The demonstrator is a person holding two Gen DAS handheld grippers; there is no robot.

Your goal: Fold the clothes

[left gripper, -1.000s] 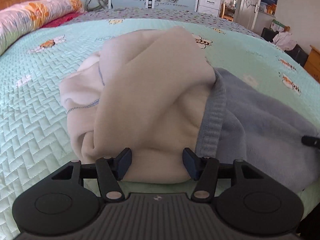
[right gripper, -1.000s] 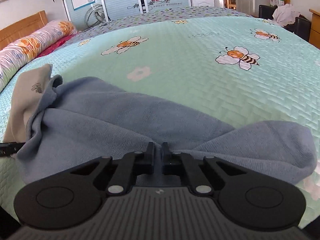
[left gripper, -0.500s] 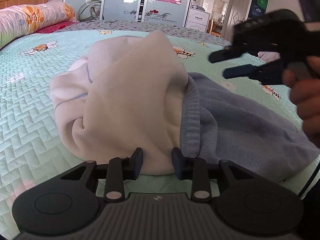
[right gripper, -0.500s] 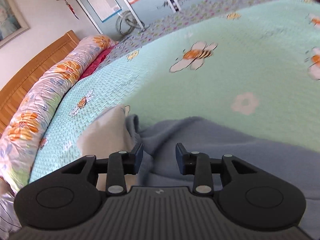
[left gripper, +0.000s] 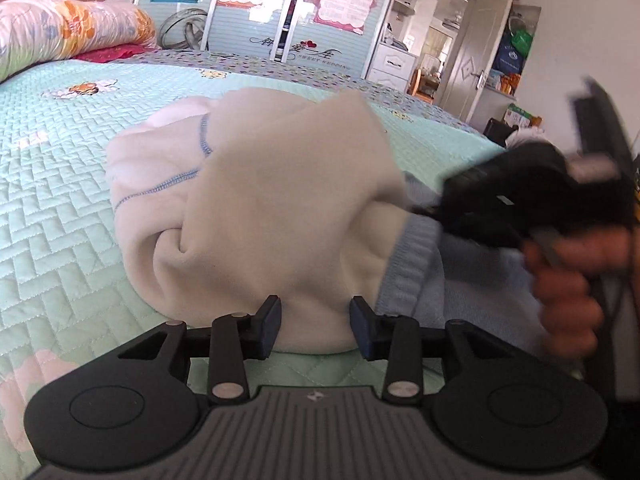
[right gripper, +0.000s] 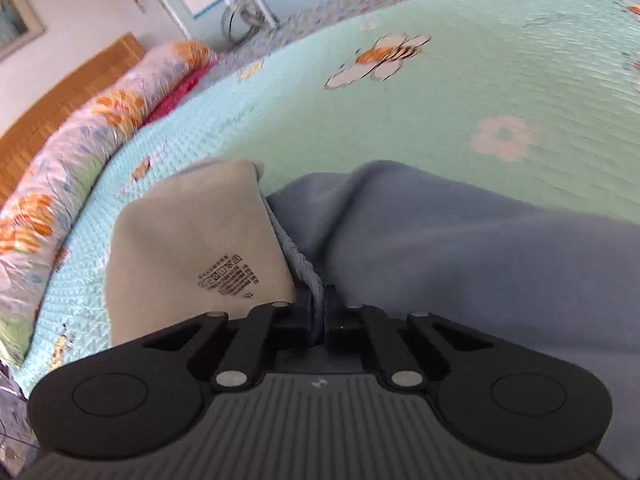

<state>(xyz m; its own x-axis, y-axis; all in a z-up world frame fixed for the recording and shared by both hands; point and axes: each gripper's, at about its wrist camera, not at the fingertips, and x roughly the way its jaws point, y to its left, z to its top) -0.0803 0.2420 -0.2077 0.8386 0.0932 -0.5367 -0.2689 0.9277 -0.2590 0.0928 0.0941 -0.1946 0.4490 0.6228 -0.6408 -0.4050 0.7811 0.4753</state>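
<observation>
A rumpled fleece garment lies on the bed, its cream side [left gripper: 280, 200] bunched up on the left and its blue side [left gripper: 460, 300] spread to the right. My left gripper [left gripper: 316, 322] is at the cream bulge's near edge. Its jaws are opening, with the cream fabric between them and the pads not pressing it. My right gripper [right gripper: 319, 312] is shut on the blue ribbed hem [right gripper: 302, 264], right beside the cream panel [right gripper: 192, 240] with the printed care label. In the left wrist view the right gripper [left gripper: 432, 210] shows blurred, held by a hand [left gripper: 568, 280].
The mint quilted bedspread [left gripper: 60, 200] with bee and flower prints stretches all around the garment. A rolled floral quilt [right gripper: 80, 132] lies along the wooden headboard [right gripper: 60, 92]. Wardrobe doors [left gripper: 280, 12] and an open doorway [left gripper: 436, 56] stand beyond the bed.
The right gripper left the blue fabric's near edge, swung left with its jaws apart, and shut on the ribbed hem beside the cream panel. The left gripper narrowed, then widened a little.
</observation>
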